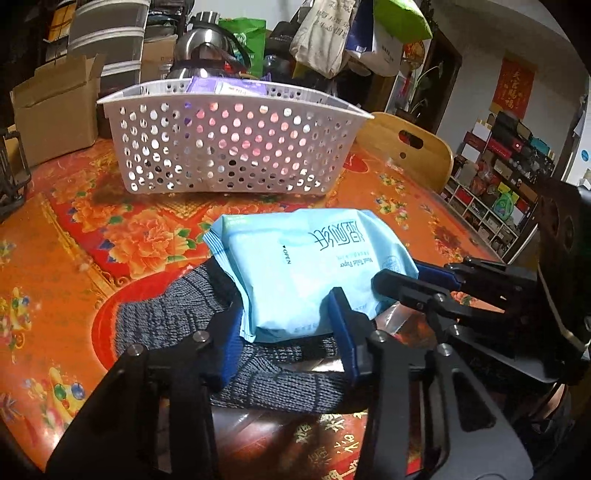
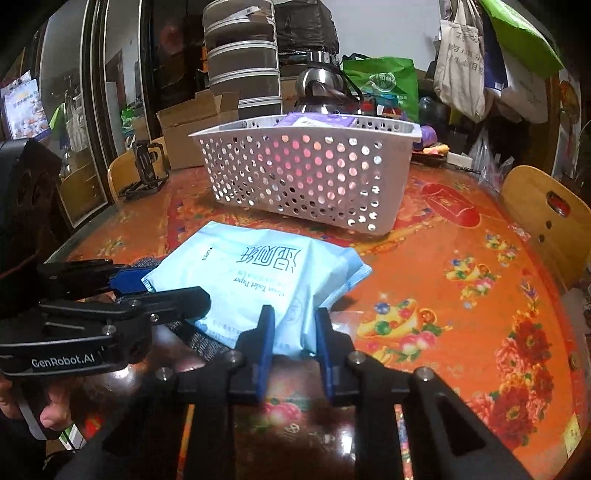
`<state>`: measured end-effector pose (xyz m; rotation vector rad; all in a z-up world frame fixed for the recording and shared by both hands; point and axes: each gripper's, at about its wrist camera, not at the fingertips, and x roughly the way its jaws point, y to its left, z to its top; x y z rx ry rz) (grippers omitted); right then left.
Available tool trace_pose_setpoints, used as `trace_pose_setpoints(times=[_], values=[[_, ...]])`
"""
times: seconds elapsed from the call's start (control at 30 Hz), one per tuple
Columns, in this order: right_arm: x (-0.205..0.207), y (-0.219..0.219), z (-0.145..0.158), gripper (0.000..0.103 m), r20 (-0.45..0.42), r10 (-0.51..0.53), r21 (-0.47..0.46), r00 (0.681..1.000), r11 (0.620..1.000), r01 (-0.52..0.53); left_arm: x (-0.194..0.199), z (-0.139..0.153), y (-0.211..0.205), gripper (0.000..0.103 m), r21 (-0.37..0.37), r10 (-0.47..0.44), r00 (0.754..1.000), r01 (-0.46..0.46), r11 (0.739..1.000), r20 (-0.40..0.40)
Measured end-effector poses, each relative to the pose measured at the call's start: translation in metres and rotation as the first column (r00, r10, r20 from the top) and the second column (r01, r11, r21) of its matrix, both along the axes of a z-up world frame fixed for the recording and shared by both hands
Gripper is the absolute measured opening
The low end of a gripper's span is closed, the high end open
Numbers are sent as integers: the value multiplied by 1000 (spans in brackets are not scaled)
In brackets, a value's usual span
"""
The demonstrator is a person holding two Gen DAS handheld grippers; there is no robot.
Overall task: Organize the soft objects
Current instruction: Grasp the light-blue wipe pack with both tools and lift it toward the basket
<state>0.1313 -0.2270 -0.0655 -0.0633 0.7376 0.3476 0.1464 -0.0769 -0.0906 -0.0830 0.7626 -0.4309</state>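
Pale blue plastic wraps the pack of wet toilet paper (image 1: 314,266), which lies on the tabletop (image 1: 74,266) in front of a white basket (image 1: 232,144) full of round holes. The pack rests partly on a grey knitted sock (image 1: 177,314) spread flat on the red and orange flowered cloth.

The left claw (image 1: 284,325) has its blue fingers (image 1: 345,332) on either side of the pack's near end and presses on it; the wrapper bulges up between them. The right claw (image 2: 293,328) pinches the other near corner of the same pack, and the blue wrapper is crumpled and squeezed narrow between its two pads. In the left wrist view the right claw reaches in from the right and lies against the pack's right edge.

The basket stands a little beyond the pack, apart from it, with a purple packet (image 2: 317,120) showing over its rim. Behind the basket are a steel kettle (image 1: 203,48), a cardboard box (image 1: 55,107) and hanging bags (image 1: 325,33). A wooden chair (image 1: 406,147) back stands at the tabletop's right edge. A person's fingers (image 2: 51,413) show under the left claw's handle in the right wrist view.
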Motion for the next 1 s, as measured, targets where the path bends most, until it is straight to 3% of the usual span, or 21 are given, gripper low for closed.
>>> trace_pose_setpoints(times=[0.3, 0.6, 0.83, 1.0], values=[[-8, 3, 14, 19, 45, -2, -15, 999, 1000, 3, -9, 18, 6, 39, -22, -20, 999, 21, 1000, 49], [-10, 4, 42, 18, 96, -2, -31, 995, 1000, 5, 2, 35, 9, 40, -62, -59, 998, 60, 996, 16], [-11, 6, 34, 18, 66, 7, -27, 998, 1000, -5, -9, 24, -7, 48, 65, -46, 998, 43, 997, 44], [-12, 6, 19, 18, 26, 17, -6, 1000, 1000, -17, -20, 16, -23, 51, 189, -45, 996, 29, 981, 82]])
